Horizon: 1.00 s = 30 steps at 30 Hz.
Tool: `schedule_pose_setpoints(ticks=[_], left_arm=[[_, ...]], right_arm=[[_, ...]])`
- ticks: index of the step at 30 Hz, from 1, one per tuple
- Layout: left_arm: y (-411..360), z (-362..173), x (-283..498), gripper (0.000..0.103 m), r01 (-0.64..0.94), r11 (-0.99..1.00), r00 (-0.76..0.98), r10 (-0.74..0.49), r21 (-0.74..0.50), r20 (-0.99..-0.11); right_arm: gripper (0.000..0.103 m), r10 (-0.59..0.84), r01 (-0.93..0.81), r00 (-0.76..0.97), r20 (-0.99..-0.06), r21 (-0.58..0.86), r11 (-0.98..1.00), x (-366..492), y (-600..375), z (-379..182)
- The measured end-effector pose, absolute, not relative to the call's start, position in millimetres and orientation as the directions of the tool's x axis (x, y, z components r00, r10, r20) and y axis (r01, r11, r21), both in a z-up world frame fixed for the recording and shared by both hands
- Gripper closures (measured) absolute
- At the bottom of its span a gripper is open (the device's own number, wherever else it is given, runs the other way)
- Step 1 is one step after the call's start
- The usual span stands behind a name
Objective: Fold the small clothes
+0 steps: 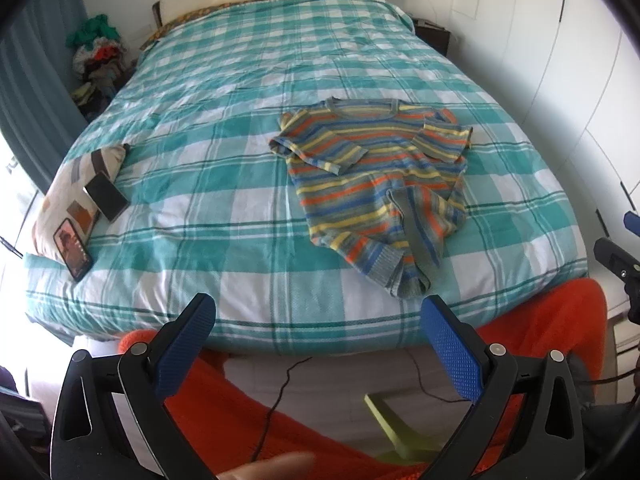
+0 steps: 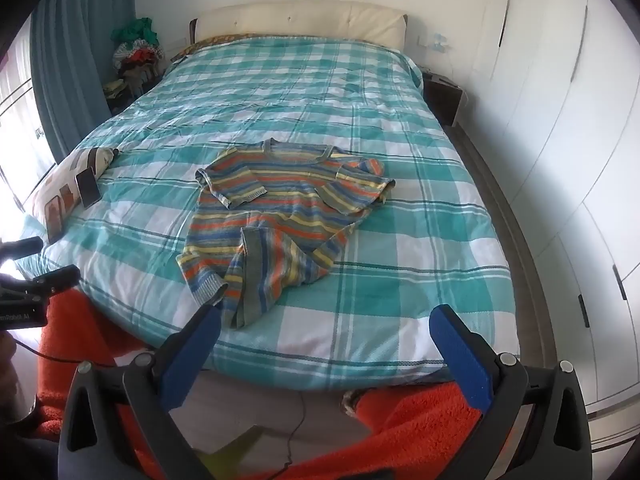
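A small striped sweater (image 1: 376, 184) in orange, blue, yellow and grey lies on the teal checked bedcover (image 1: 224, 184), collar towards the headboard, sleeves folded over its front and the hem crumpled near the bed's foot. The right wrist view shows the same sweater (image 2: 280, 216) left of centre on the bedcover (image 2: 420, 240). My left gripper (image 1: 320, 312) hangs open over the foot edge, short of the hem, nothing between its blue pads. My right gripper (image 2: 326, 320) is open too, its left fingertip close to the sweater's hem. Part of the right gripper (image 1: 618, 264) shows at the left view's right edge.
Two phones (image 1: 106, 196) (image 1: 74, 250) rest on a patterned pillow (image 1: 64, 184) at the bed's left edge. A pile of clothes (image 1: 96, 60) sits by the curtain. White wardrobes (image 2: 560, 140) line the right wall. Orange fabric (image 1: 304, 432) and a cable lie below the grippers.
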<state>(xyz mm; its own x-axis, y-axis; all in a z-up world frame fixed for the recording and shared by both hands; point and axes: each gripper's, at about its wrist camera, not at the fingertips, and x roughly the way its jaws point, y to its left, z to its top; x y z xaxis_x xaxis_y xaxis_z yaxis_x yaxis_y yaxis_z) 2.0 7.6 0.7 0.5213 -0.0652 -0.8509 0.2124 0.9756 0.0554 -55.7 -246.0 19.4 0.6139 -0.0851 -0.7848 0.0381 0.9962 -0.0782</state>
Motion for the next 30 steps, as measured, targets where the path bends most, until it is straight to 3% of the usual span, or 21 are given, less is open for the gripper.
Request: schedule_pose_setpoints(ticks=[12, 30], left_arm=[[19, -1, 9, 0.001, 0.152, 0.988, 0.508, -0.043, 0.041, -0.86], [7, 5, 7, 0.001, 0.194, 0.98, 0.529, -0.069, 0.041, -0.846]], right_arm=[[0.0, -0.08, 0.035, 0.619, -0.782, -0.074, 0.997, -53, -244, 16], [0.0, -0.074, 0.035, 0.615, -0.785, -0.066, 0.997, -49, -245, 13]])
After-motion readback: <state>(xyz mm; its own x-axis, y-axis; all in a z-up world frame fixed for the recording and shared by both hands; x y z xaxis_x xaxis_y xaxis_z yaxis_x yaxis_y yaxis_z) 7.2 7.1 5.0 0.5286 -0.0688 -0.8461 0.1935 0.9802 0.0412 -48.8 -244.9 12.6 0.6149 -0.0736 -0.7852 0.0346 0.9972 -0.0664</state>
